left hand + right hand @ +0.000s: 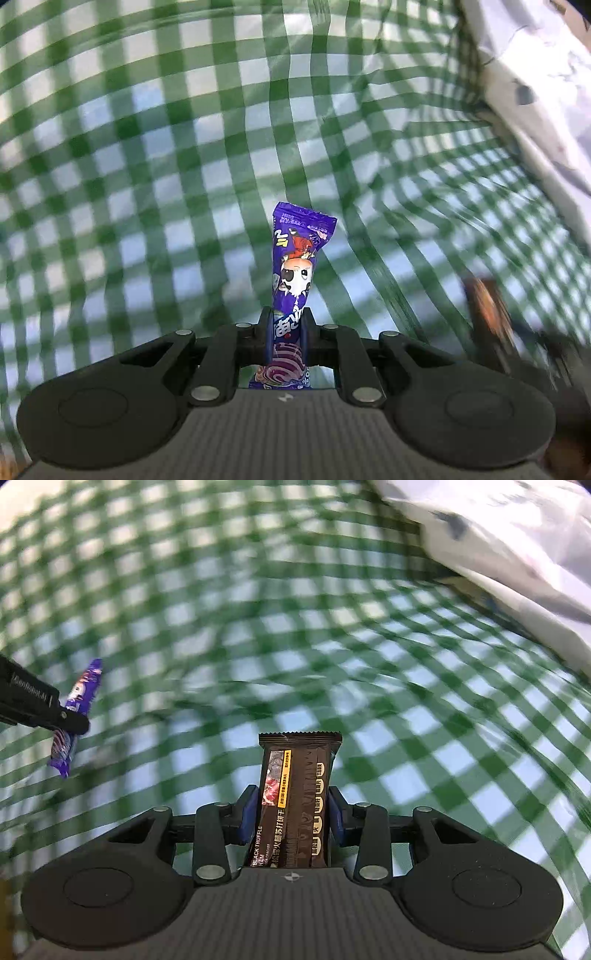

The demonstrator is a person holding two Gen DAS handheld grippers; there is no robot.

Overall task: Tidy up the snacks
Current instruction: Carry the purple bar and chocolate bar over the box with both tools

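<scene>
Between the pads of the left gripper (288, 334), a purple candy wrapper (297, 266) is clamped near its lower part, its free end pointing ahead over the green checked cloth (147, 166). The right gripper (291, 812) likewise grips a dark cracker packet (295, 794) across its width, top seal forward. A white plastic bag (517, 565) lies ahead and to the right of both. Step in hand, as judged: both snacks lifted, in carriage. The next move calls for steering each to its sorting place, possibly the bag, and releasing only once over it.
</scene>
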